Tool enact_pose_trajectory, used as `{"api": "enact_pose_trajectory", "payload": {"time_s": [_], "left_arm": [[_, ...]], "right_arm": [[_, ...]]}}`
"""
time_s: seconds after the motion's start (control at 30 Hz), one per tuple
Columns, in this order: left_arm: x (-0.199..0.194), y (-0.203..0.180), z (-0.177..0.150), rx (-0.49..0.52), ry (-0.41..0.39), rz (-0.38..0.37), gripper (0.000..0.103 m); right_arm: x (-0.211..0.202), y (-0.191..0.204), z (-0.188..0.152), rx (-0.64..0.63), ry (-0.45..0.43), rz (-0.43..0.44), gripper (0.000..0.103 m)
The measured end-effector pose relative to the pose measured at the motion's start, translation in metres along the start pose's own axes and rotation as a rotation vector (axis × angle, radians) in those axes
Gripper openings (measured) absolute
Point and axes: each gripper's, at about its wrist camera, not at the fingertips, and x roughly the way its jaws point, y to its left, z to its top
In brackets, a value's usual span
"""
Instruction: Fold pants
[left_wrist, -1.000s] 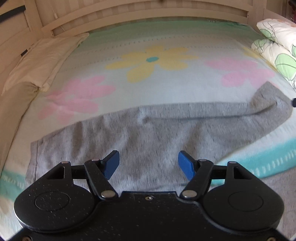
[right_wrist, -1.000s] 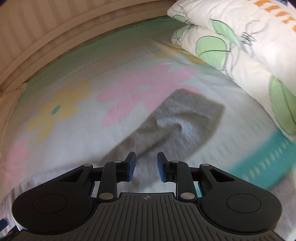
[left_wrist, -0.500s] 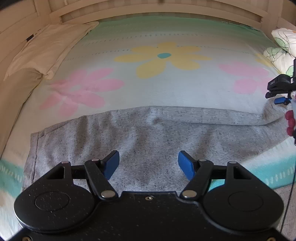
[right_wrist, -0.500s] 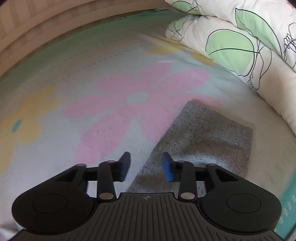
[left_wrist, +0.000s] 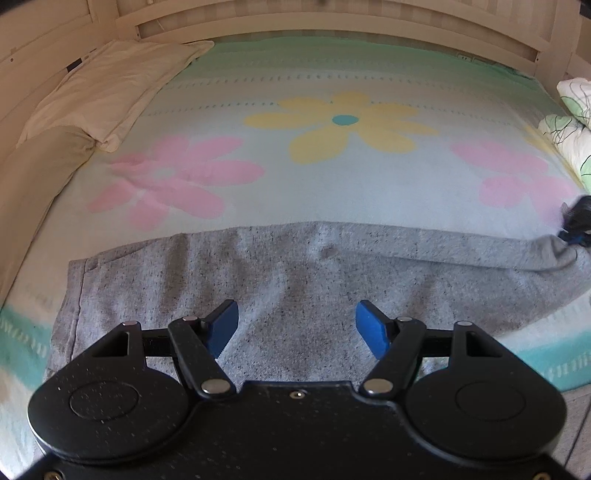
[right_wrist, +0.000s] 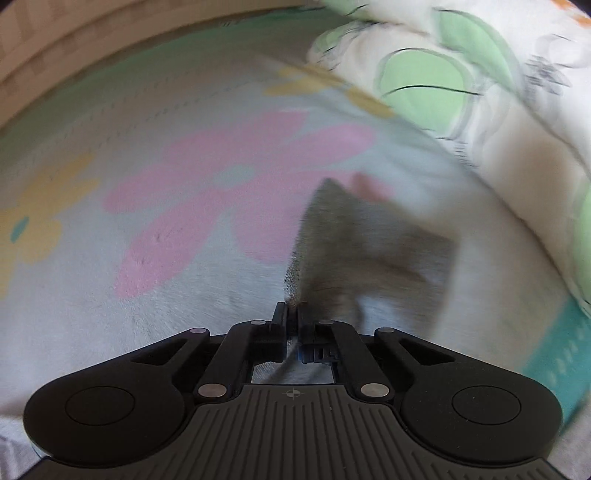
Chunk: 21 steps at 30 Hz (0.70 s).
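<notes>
Grey knit, soft and limp: the pants (left_wrist: 295, 280) lie flat across the near part of the bed (left_wrist: 332, 184), waistband toward the pillow (left_wrist: 110, 81) side, legs running out toward the leaf-print quilt (right_wrist: 480, 92). I judge them light, with no stiffness at all, so any lifted part will sag and drag the rest along; the blanket's nap may cling a little. Best holds are the hems and the waistband, where the cloth is doubled and a pinch will not slip.

My right gripper (right_wrist: 291, 314) has just snapped closed on the leg hem, at the edge nearest the pink flower; the jaws stand all but together with a fold of grey cloth between them, and the hem corner rises in a peak beyond them. It points steeply down at the bed.

My left gripper (left_wrist: 295, 325) hangs above the seat of the pants, tilted down, jaws wide with nothing in them.
</notes>
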Motion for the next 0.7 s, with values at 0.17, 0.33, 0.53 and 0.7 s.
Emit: {"api": "enact_pose_trajectory", "payload": {"time_s": [0.17, 0.33, 0.53, 0.7], "left_arm": [[0.001, -0.001, 0.003, -0.006, -0.006, -0.007, 0.072], [0.009, 0.0, 0.005, -0.031, 0.005, -0.024, 0.073], [0.023, 0.012, 0.012, -0.113, 0.044, -0.05, 0.075], [0.036, 0.02, 0.017, -0.156, 0.048, -0.03, 0.08]], "right_arm": [[-0.042, -0.047, -0.023, 0.106, 0.035, 0.086, 0.005], [-0.073, -0.066, -0.062, 0.106, 0.075, 0.089, 0.005], [-0.088, -0.078, -0.1, 0.12, 0.115, 0.104, 0.005], [-0.086, -0.08, -0.104, 0.117, 0.137, 0.106, 0.005]]}}
